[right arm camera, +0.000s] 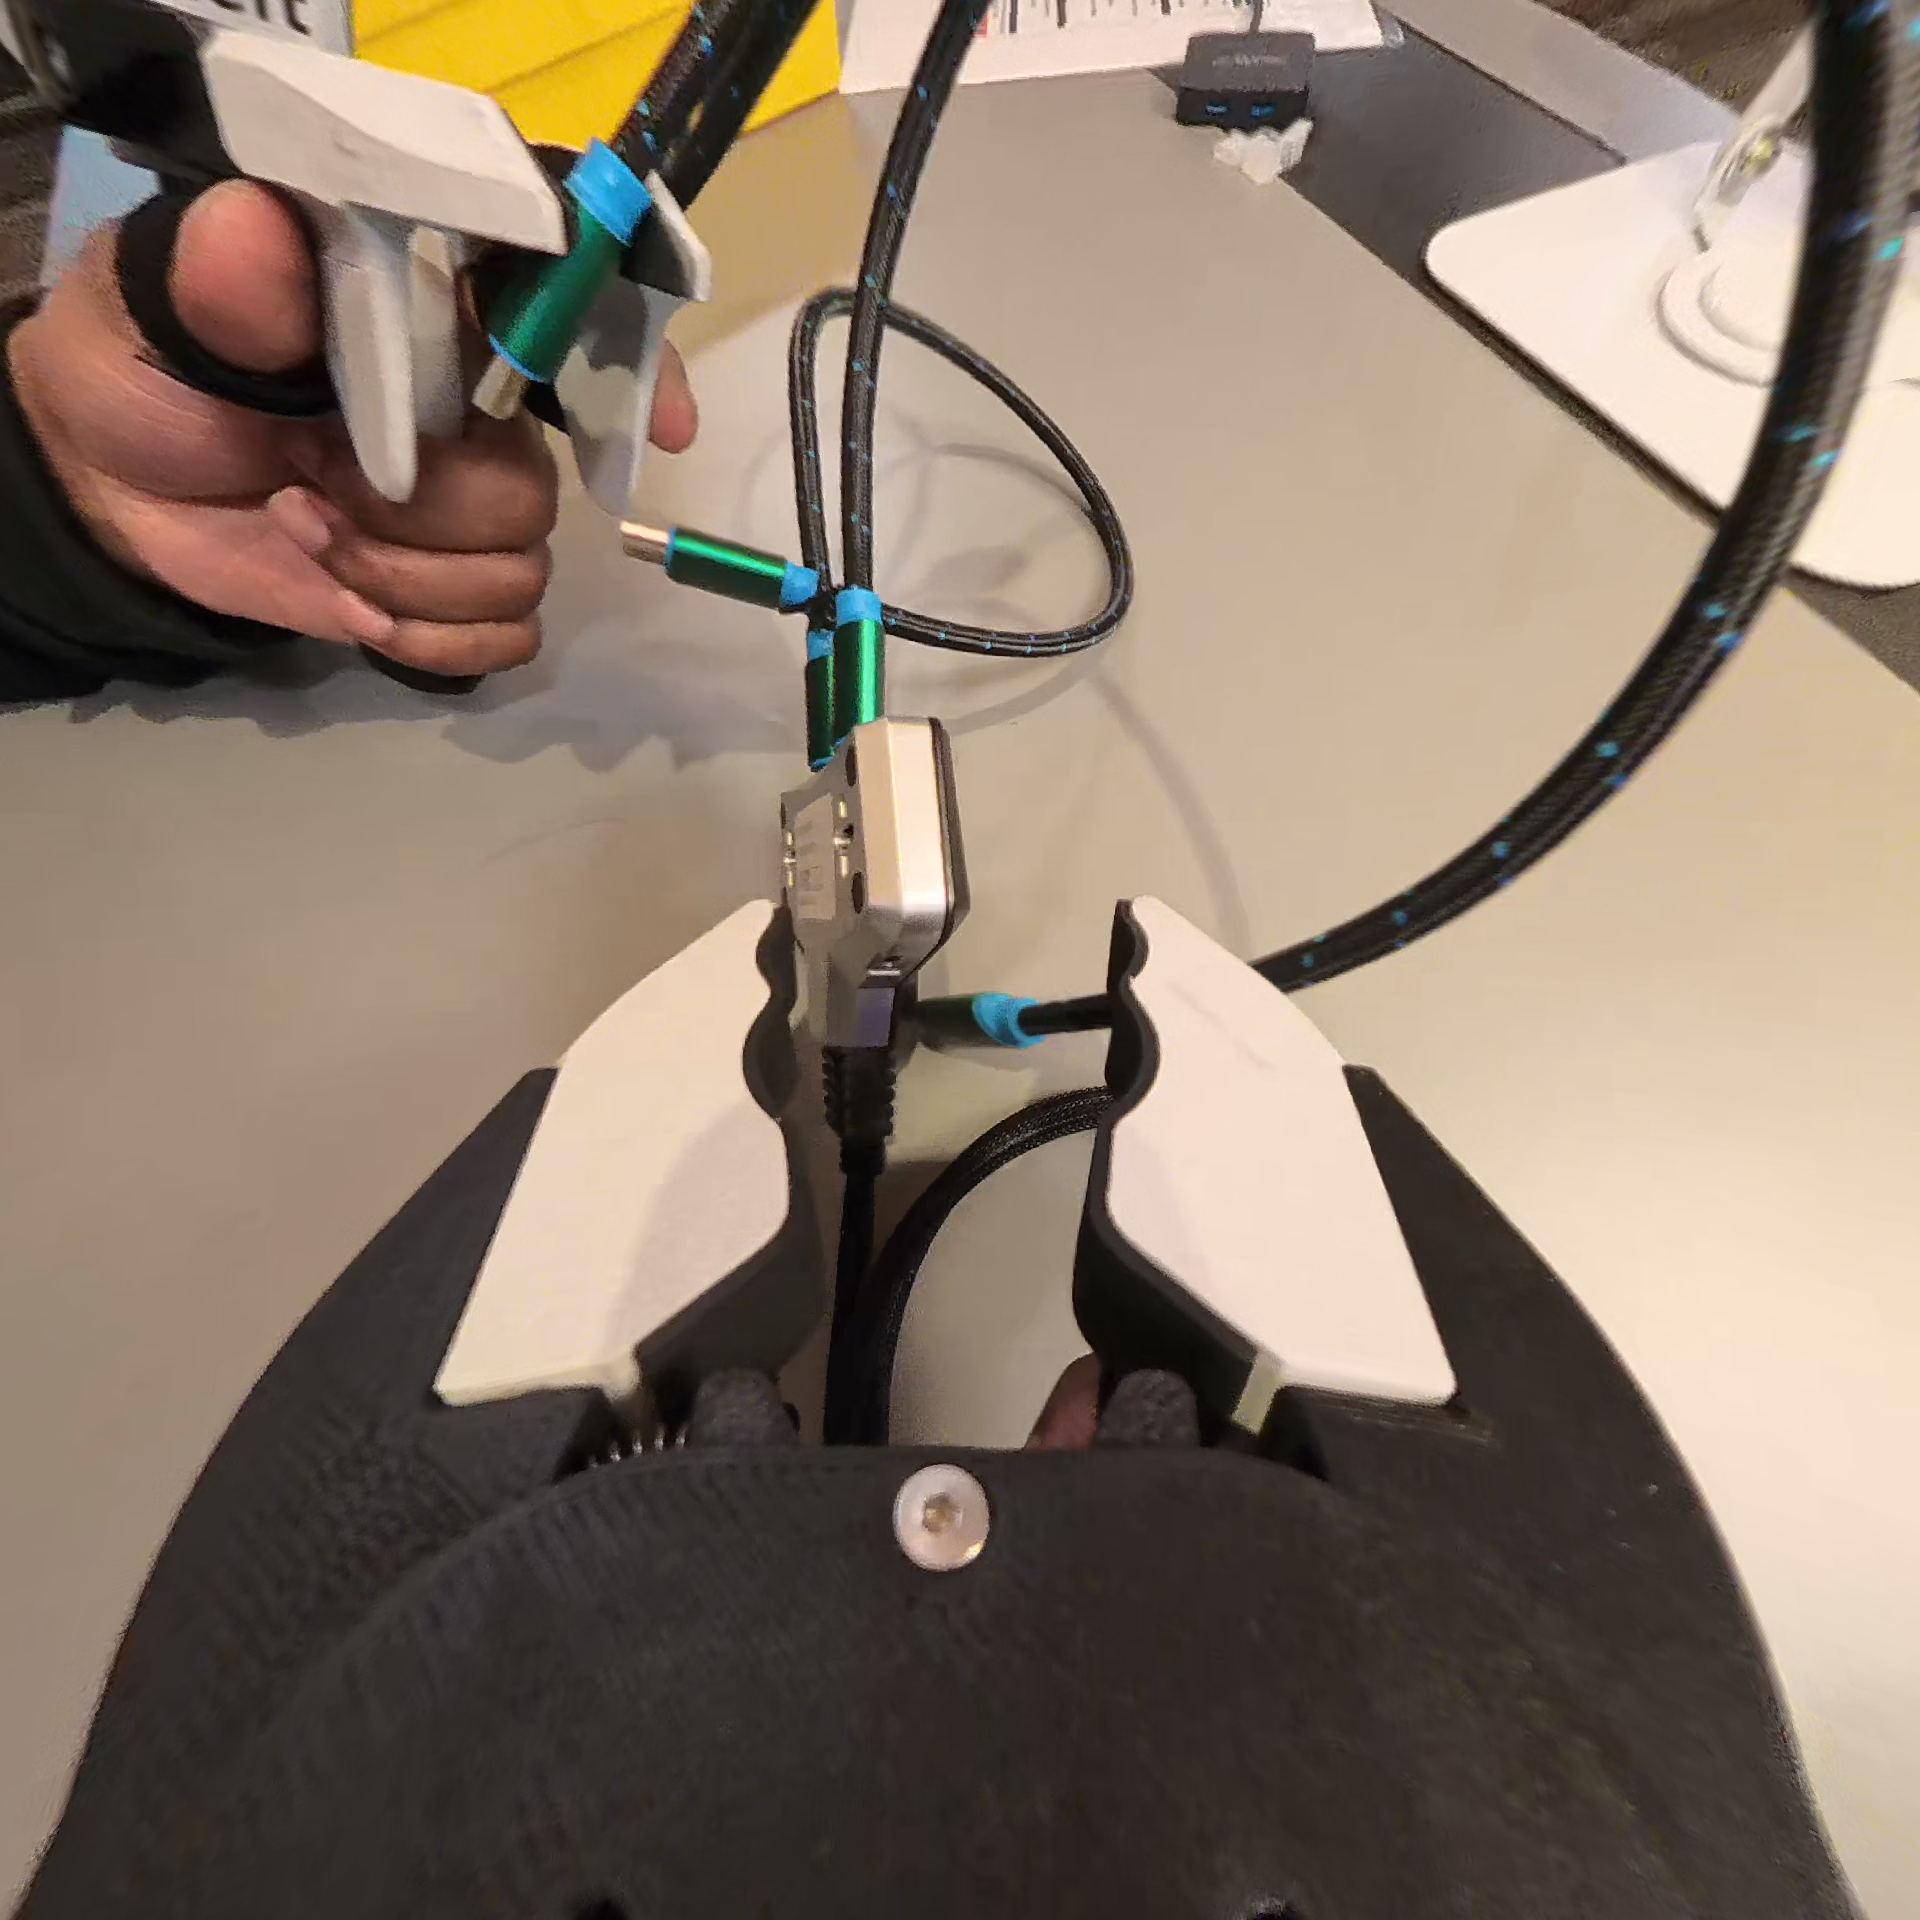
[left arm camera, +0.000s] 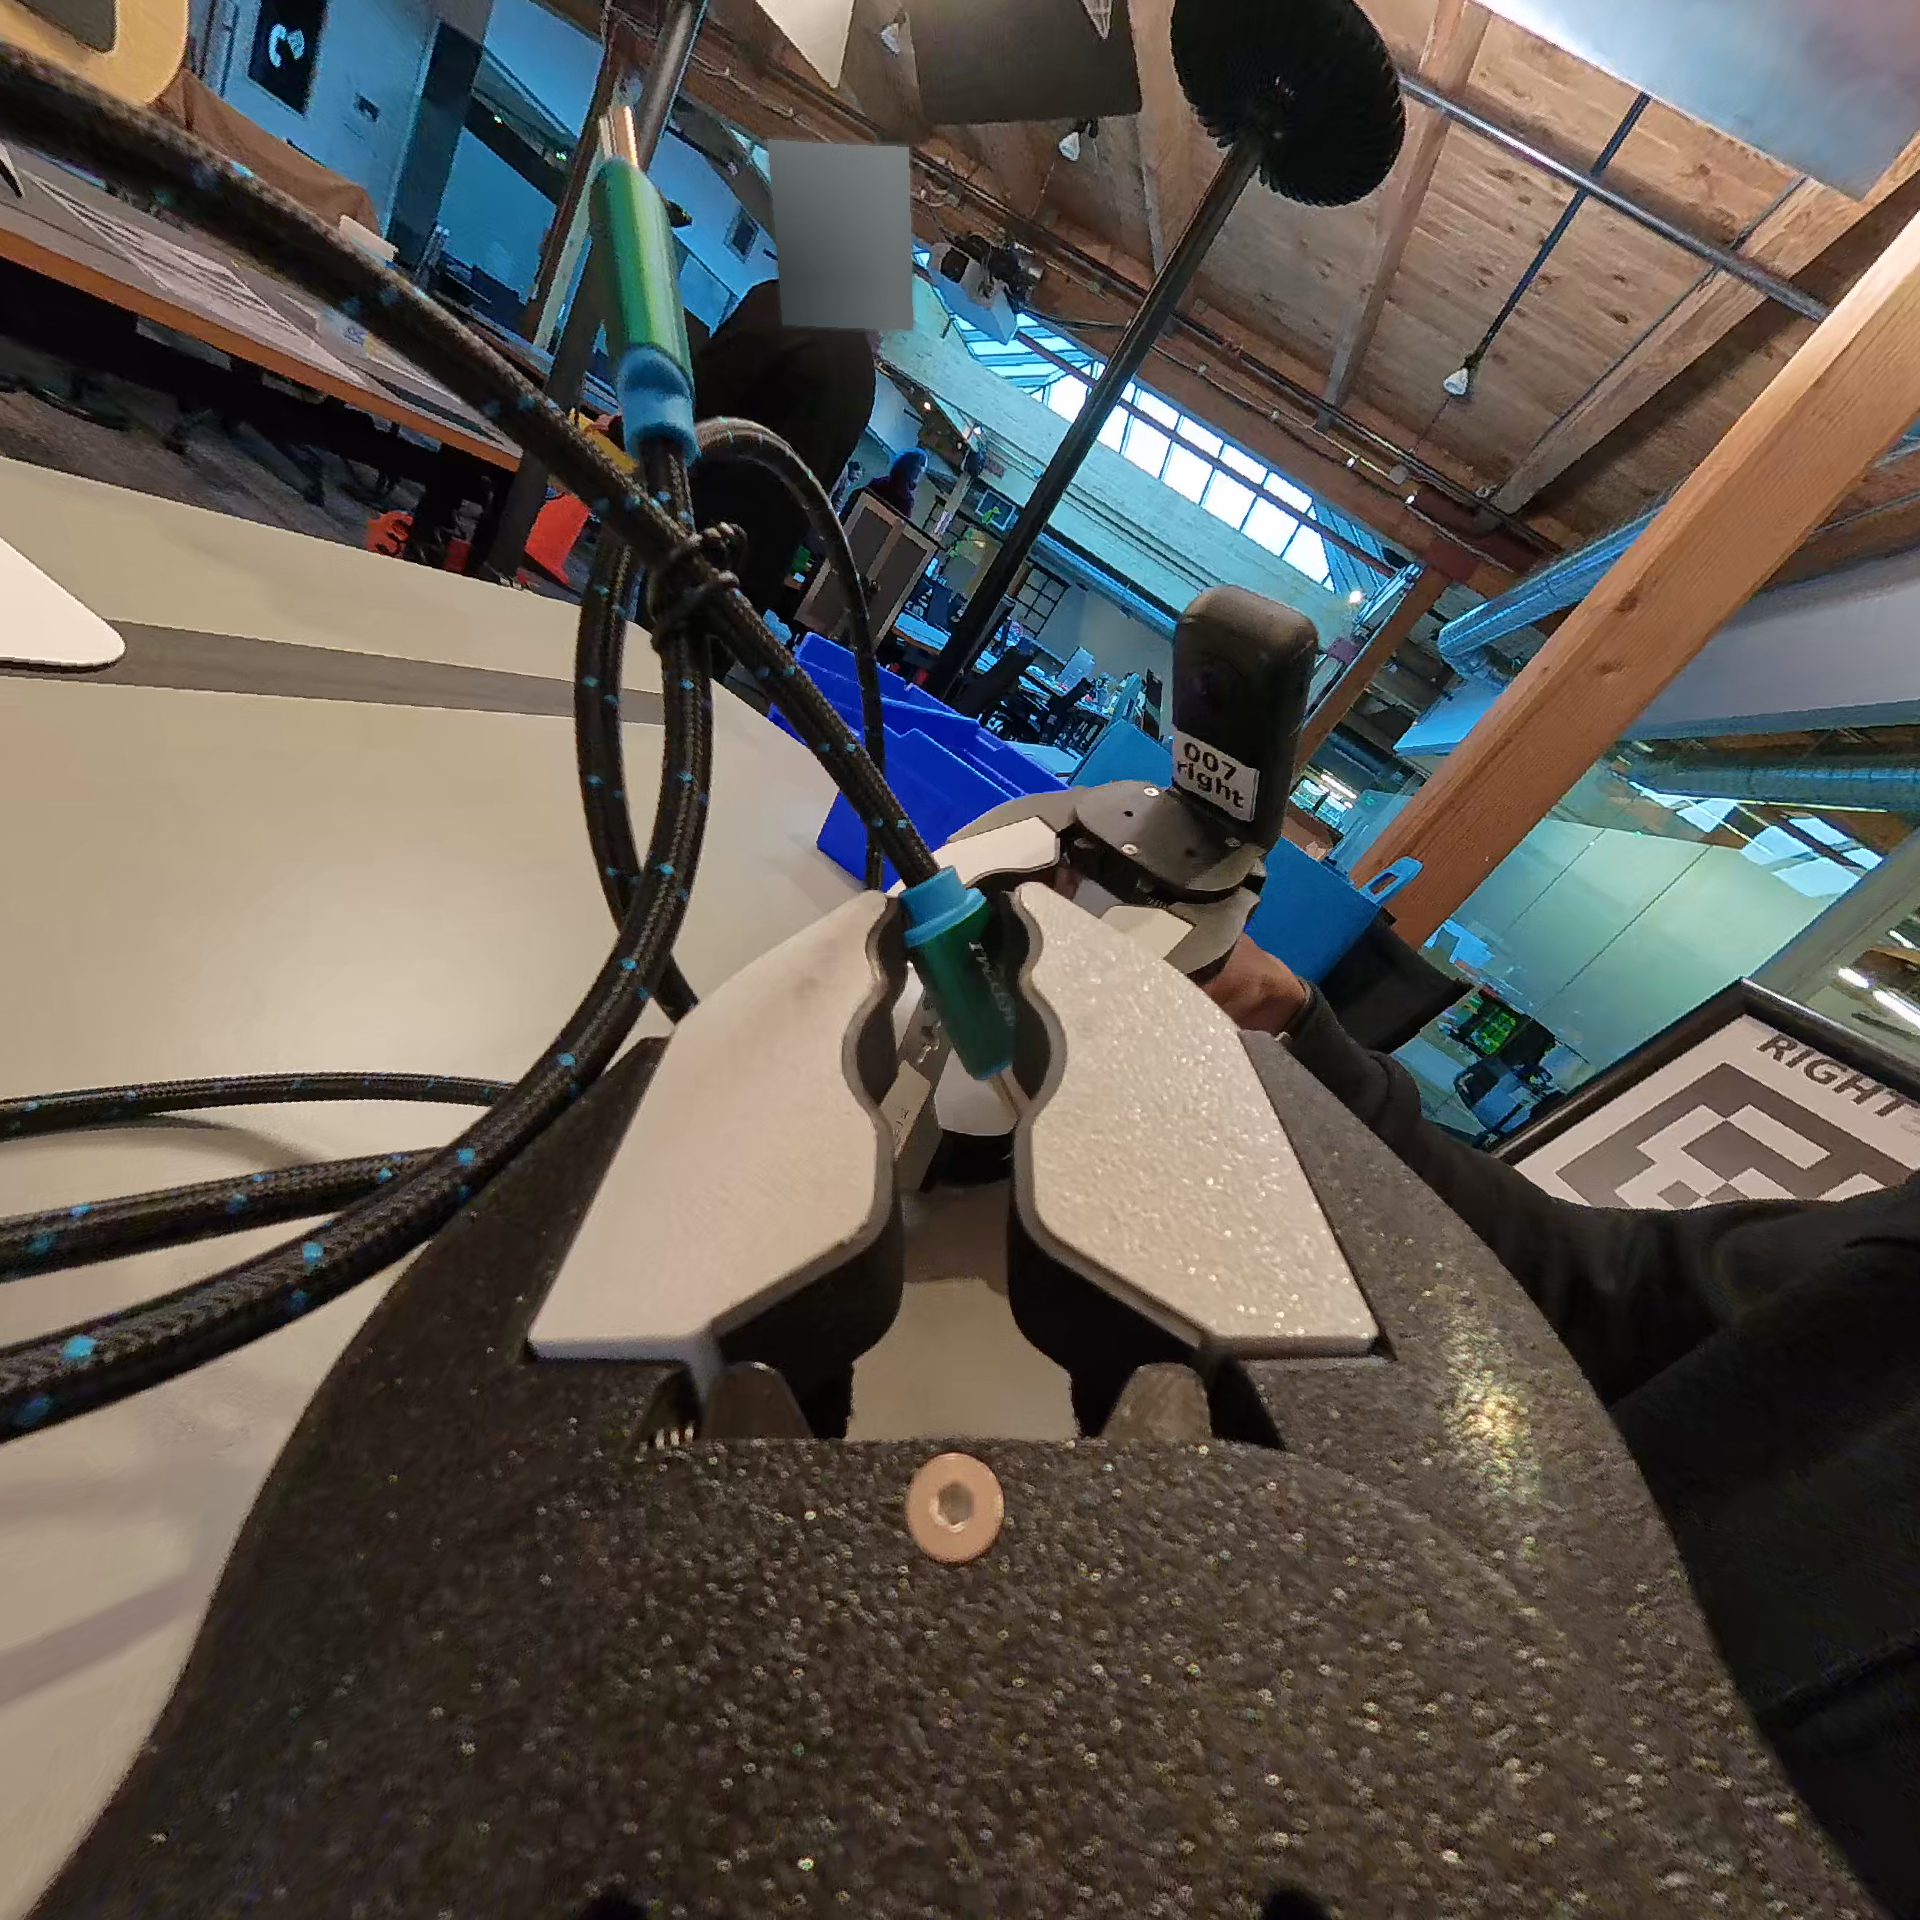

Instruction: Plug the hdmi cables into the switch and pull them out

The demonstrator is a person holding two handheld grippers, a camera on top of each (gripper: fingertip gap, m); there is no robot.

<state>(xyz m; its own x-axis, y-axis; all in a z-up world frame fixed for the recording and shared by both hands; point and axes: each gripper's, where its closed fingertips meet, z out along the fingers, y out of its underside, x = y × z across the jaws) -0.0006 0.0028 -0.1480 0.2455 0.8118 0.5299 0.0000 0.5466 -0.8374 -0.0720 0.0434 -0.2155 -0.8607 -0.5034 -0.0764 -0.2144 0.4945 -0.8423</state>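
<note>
Your left tool (right arm camera: 582, 260) is pinched on a green HDMI plug (right arm camera: 545, 301), lifted off the grey counter (right arm camera: 312, 935) with its metal tip bare; your right tool (right arm camera: 951, 966) is spread wide around the silver switch (right arm camera: 888, 831), its left finger touching the switch body (the right finger stands clear); two green plugs (right arm camera: 847, 675) sit in the switch's far end, and a loose plug (right arm camera: 717, 566) hangs just beside them.

Each gripper (right arm camera: 940, 966) has a black grainy body, two white wavy-edged fingers (right arm camera: 665, 1122) and one silver screw (right arm camera: 940, 1529) behind them.
</note>
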